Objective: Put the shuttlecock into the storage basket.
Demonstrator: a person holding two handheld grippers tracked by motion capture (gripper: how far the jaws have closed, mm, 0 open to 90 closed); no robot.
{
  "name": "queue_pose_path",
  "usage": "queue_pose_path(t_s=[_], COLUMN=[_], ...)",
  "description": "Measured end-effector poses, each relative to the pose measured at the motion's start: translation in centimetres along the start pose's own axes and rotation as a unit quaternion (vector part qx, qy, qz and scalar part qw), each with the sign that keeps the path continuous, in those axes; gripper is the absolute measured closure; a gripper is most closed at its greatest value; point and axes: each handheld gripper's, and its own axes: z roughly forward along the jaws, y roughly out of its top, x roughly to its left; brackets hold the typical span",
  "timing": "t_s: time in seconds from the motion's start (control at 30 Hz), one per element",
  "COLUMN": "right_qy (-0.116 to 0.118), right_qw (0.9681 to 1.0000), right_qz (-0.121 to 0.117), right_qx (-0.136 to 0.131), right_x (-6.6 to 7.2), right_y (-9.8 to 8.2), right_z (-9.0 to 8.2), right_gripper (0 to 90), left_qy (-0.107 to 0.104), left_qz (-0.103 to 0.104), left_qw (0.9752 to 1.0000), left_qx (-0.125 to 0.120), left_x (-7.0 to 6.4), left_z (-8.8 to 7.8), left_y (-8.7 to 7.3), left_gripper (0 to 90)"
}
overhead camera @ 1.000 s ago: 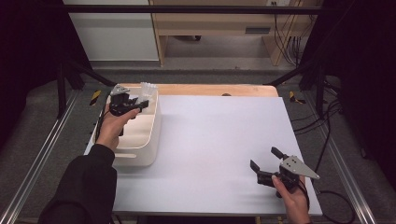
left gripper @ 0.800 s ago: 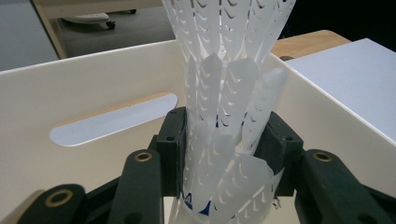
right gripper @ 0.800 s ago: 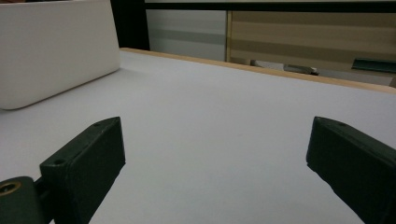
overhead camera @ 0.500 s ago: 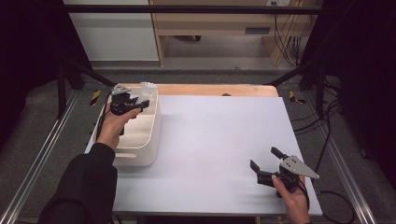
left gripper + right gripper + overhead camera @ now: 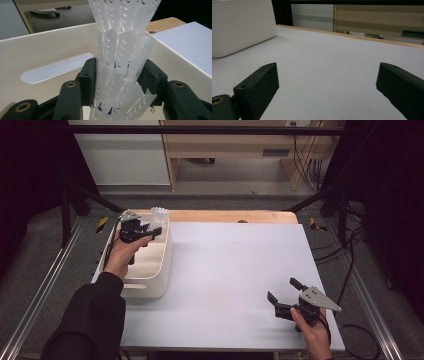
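A stack of white plastic shuttlecocks (image 5: 120, 50) stands upright between the jaws of my left gripper (image 5: 117, 75), over the far end of a white bin (image 5: 45, 55). Both pads still touch the skirts, and the jaws have just been opening with the stack between them. In the high view the left gripper (image 5: 145, 231) hovers at the bin's (image 5: 152, 270) far end, with the shuttlecocks (image 5: 159, 214) sticking up past the rim. My right gripper (image 5: 283, 288) rests open near the front right of the white table (image 5: 235, 260), nothing between its jaws (image 5: 327, 75).
The white bin stands at the table's left edge, its handle slot (image 5: 55, 70) facing the left gripper. A wooden strip (image 5: 225, 216) runs along the table's far side. Cables (image 5: 350, 250) hang off to the right, and metal rails (image 5: 45, 285) flank the table.
The left gripper's jaws stand a little wider around the shuttlecocks than a second ago. Neither hand has shifted.
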Motion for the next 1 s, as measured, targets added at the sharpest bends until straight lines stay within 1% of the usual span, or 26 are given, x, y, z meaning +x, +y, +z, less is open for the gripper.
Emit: queue_pose_path(t_s=[0.07, 0.13, 0.2, 0.27, 0.3, 0.37, 0.5, 0.63, 0.73, 0.9, 1.0], right_qy=[0.000, 0.001, 0.001, 0.001, 0.001, 0.001, 0.001, 0.001, 0.002, 0.001, 0.001], right_qw=[1.0000, 1.0000, 1.0000, 1.0000, 1.0000, 1.0000, 1.0000, 1.0000, 1.0000, 1.0000, 1.0000], right_qz=[0.000, -0.002, -0.001, -0.001, -0.001, -0.002, -0.002, -0.001, -0.002, -0.002, -0.001], right_qx=[0.000, 0.000, 0.000, 0.001, 0.001, 0.001, 0.001, 0.001, 0.001, 0.001, 0.002], right_x=[0.0, 0.0, 0.0, 0.0, 0.0, 0.0, 0.0, 0.0, 0.0, 0.0, 0.0], right_y=[0.0, 0.0, 0.0, 0.0, 0.0, 0.0, 0.0, 0.0, 0.0, 0.0, 0.0], right_z=[0.0, 0.0, 0.0, 0.0, 0.0, 0.0, 0.0, 0.0, 0.0, 0.0, 0.0], right_gripper=[4.6, 4.6, 4.6, 4.5, 4.5, 4.5, 4.5, 4.5, 4.5, 4.5, 4.5], left_qy=[-0.001, 0.000, 0.002, 0.004, 0.006, 0.007, 0.008, 0.004, 0.009, 0.008, 0.007], left_qz=[-0.001, -0.007, -0.006, -0.006, -0.005, -0.010, -0.010, -0.008, -0.002, -0.007, -0.004], left_qw=[1.0000, 1.0000, 0.9999, 0.9999, 0.9999, 0.9999, 0.9999, 0.9998, 0.9998, 0.9994, 0.9992], left_qx=[-0.001, -0.006, -0.010, -0.008, -0.007, -0.011, -0.011, -0.017, -0.019, -0.034, -0.040], left_x=[0.0, 0.0, 0.0, 0.1, 0.1, 0.1, 0.0, -0.1, -0.3, -0.3, -0.5], left_z=[0.1, 0.2, 0.2, 0.2, 0.2, 0.1, 0.1, -0.1, -0.3, -0.6, -0.8], left_y=[0.0, -0.1, 0.0, -0.1, -0.1, -0.1, 0.0, 0.1, 0.3, 0.5, 0.7], left_gripper=[47.3, 41.8, 38.5, 35.8, 35.3, 33.1, 29.9, 27.1, 25.4, 21.9, 19.3])
